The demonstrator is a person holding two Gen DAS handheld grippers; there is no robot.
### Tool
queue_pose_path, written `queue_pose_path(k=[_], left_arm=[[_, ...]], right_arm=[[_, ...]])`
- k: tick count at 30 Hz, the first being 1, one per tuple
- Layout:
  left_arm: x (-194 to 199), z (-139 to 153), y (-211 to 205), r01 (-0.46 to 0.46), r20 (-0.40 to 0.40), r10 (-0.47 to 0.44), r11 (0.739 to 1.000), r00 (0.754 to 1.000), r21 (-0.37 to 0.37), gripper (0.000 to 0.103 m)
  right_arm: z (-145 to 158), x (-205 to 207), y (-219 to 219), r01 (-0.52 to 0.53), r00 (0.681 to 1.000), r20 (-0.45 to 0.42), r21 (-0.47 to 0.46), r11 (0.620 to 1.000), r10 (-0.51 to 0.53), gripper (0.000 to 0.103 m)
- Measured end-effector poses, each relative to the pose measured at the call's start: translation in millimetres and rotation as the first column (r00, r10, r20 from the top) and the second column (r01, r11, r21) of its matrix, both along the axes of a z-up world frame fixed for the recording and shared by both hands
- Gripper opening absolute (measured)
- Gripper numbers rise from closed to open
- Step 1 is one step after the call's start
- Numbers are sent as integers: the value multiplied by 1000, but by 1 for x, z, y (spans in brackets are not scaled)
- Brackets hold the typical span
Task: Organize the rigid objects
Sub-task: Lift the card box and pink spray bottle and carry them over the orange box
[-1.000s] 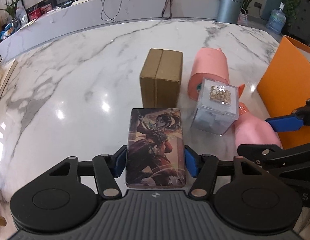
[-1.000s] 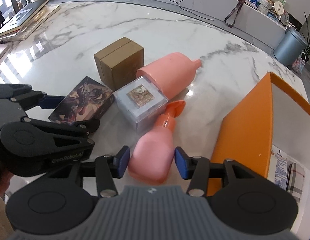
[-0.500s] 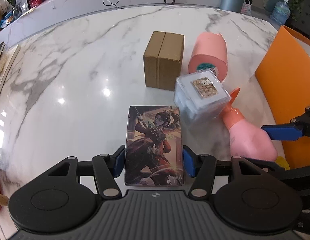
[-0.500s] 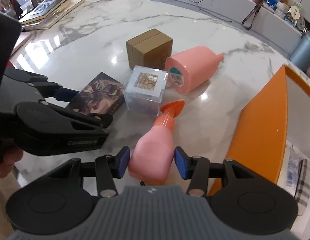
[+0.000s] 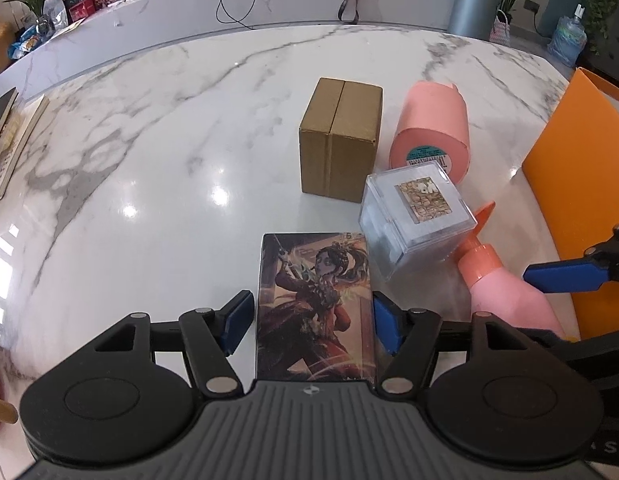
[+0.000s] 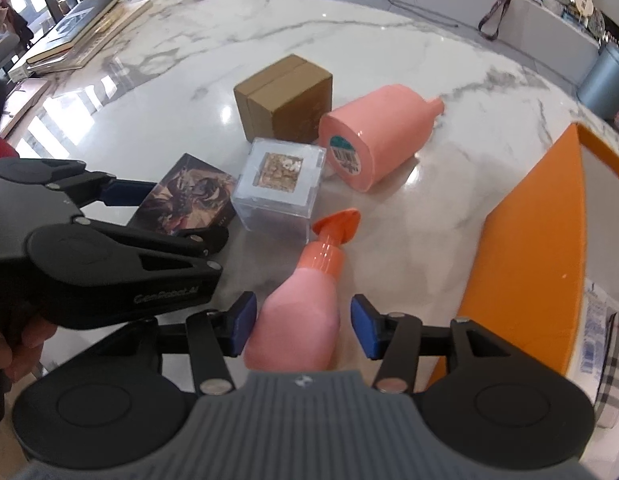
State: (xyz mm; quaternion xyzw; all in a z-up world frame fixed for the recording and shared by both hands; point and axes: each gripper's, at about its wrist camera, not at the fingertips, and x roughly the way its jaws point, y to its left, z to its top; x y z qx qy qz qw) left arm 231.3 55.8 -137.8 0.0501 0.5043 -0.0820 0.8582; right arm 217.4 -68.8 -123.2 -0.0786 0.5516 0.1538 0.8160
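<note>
While each claw sits spread, left claw [image 5: 313, 322] around the card box [image 5: 315, 304], right claw [image 6: 299, 326] around the pink bottle [image 6: 295, 332], squeeze squarely before lifting.

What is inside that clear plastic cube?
The clear cube shows a small brown patterned square under its top face, framed in pale material. The frosted walls blur everything lower down, so the rest cannot be made out.
</note>
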Motion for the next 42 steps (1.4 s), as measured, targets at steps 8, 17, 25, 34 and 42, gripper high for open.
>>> queue_pose_path(k=[8,17,25,34,42], left_arm=[[-1,1,-2,21,1,-21,1000,1000,-3,66],[-3,3,1,0,-31,-1,1000,1000,-29,65],[-15,26,14,-76,-23,74,990,997,-117,65],[-40,56,14,-138,16,145,969,989,-204,65],[-55,89,5,-131,73,154,961,985,-245,65]], right_arm=[[-5,-1,-1,18,1000,-23,22,1000,-17,48],[-2,-12,2,36,999,26,18,999,-37,46],[19,-27,-1,28,993,116,23,999,-31,44],[55,-48,-16,45,975,211,87,995,-62,43],[88,-69,-46,93,953,270,162,982,-135,43]])
